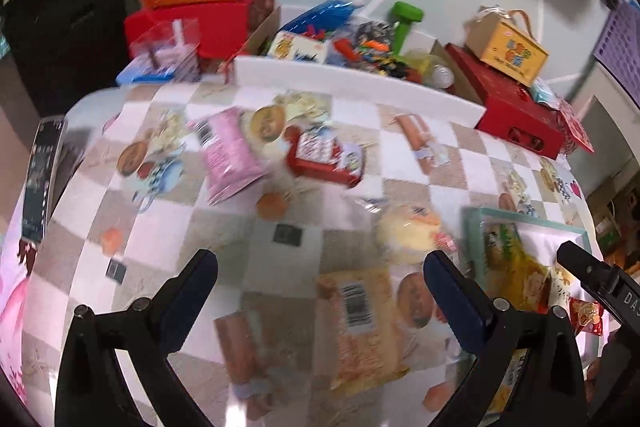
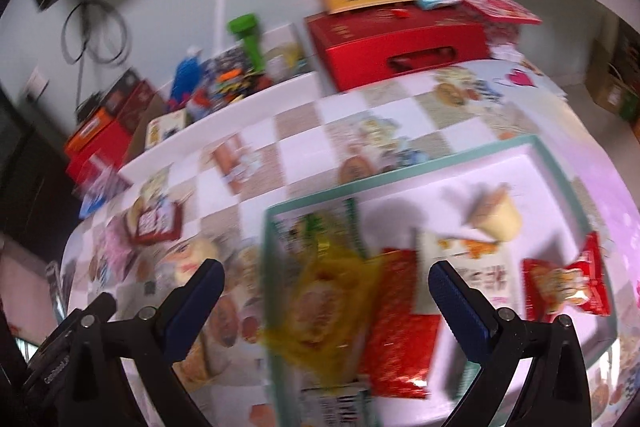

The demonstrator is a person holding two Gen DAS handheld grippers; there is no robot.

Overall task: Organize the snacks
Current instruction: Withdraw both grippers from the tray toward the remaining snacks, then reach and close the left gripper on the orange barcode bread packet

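In the left wrist view our left gripper [image 1: 320, 287] hangs above the checked tablecloth [image 1: 180, 227] with its jaws spread wide and nothing between them. At ten o'clock from it lies a pink packet [image 1: 230, 155], and just beside that, toward twelve o'clock, a red box snack [image 1: 324, 157]. Straight under the gripper, at six o'clock, an orange packet [image 1: 360, 323] lies flat with its barcode up. At one o'clock sits a pale round bun in clear wrap [image 1: 408, 235], close to the tray's left rim. At three o'clock the mint-rimmed tray [image 1: 532, 221] shows a yellow bag [image 1: 516, 267] inside it.

In the right wrist view our right gripper [image 2: 326, 291] also hovers with jaws wide apart, empty, over the tray [image 2: 400, 175]. Within it, from nine to three o'clock, we see the yellow bag [image 2: 324, 303], a red packet [image 2: 404, 327] overlapping it, a white packet [image 2: 476, 267], a pale cup-shaped snack [image 2: 496, 215] at one o'clock, and a small red bag [image 2: 568, 279]. Motion blur hides the labels.
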